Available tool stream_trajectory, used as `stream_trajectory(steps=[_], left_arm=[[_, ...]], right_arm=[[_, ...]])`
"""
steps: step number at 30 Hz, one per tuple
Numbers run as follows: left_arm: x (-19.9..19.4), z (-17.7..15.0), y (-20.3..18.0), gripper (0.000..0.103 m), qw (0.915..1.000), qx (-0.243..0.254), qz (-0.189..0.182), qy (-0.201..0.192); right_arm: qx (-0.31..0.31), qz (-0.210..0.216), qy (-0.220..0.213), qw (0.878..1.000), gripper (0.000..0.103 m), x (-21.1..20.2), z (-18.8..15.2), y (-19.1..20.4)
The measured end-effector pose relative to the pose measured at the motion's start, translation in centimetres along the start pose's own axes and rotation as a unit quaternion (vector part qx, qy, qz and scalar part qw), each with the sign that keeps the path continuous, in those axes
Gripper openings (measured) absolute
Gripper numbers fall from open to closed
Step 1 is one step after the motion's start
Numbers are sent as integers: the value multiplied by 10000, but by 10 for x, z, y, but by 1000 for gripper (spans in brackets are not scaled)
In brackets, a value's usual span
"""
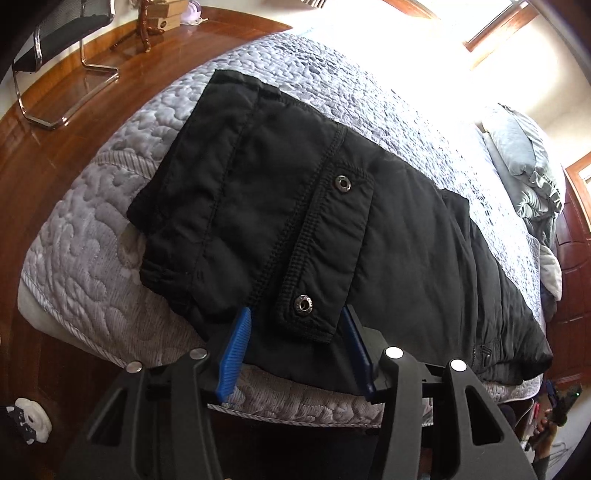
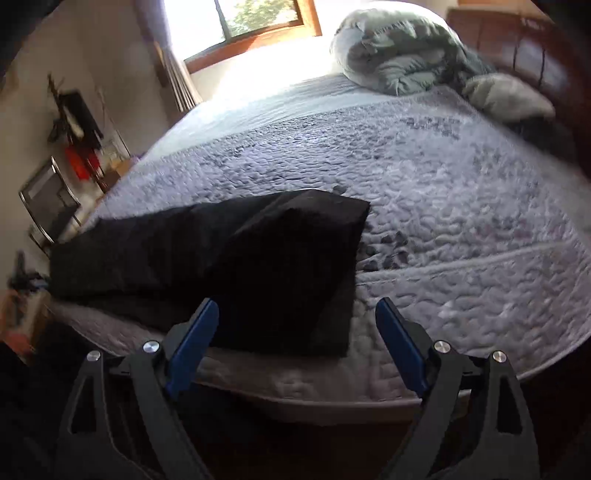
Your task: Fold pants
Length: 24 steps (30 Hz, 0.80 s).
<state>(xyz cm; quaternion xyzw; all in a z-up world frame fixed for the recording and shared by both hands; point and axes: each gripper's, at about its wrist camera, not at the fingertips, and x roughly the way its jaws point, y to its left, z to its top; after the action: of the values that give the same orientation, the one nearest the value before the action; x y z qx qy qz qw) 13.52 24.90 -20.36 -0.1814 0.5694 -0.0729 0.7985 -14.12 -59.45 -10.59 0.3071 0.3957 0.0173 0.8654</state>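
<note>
**A:** So where are the pants [image 1: 295, 206] sitting? Near the edge?

**B:** Yep, black pants lying flat along the near edge of the bed [image 1: 96, 236], on the grey quilted cover. The near side runs right along the mattress edge, one end stops short of the bed corner, and the flap with two metal snaps [image 1: 342, 183] faces up. Loads of bare quilt beyond them toward the window [image 2: 258, 18].

**A:** And the tools?

**B:** Left tool [image 1: 295, 347] has its blue fingers [image 1: 236, 350] spread apart, one either side of the snap flap at the pants' near edge, nothing pinched. Can't say for sure if they touch the cloth. Right tool [image 2: 295, 339] is wide apart too, at the bed edge by the other end of the pants [image 2: 258, 266], also holding nothing. Its left finger is in front of the fabric, the right one over bare quilt.

**A:** Anything in the way?

**B:** Not close. A rumpled grey-green duvet [image 2: 406, 48] and pillow [image 2: 509, 96] are bunched up by the headboard, well apart from the pants. A chrome-legged chair [image 1: 59, 55] stands on the wood floor off the bed's corner.

**A:** Anything you can't make out?

**B:** The right wrist view is blurry, so the pants there are just a dark slab, no seams. Sunlight blows out the far side of the bed.
</note>
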Motion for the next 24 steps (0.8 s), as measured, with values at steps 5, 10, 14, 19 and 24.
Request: stream_trajectory(steps=[5, 10, 14, 19, 24], left_arm=[[3, 1, -1, 58, 10000, 71, -13, 27], [2, 0, -1, 58, 9999, 106, -105, -29], [4, -1, 2, 59, 9998, 86, -168, -40], [4, 1, 6, 59, 9997, 117, -207, 29], [6, 1, 13, 59, 9996, 55, -262, 40]], right_arm=[[3201, 1682, 512, 9309, 89, 43, 24, -46], [3997, 1391, 1052, 8999, 90, 92, 37, -51], [4284, 854, 1113, 8927, 32, 115, 46, -62], [2600, 463, 497, 9632, 3, 97, 92, -5], [-24, 967, -897, 9913, 2, 45, 76, 65]])
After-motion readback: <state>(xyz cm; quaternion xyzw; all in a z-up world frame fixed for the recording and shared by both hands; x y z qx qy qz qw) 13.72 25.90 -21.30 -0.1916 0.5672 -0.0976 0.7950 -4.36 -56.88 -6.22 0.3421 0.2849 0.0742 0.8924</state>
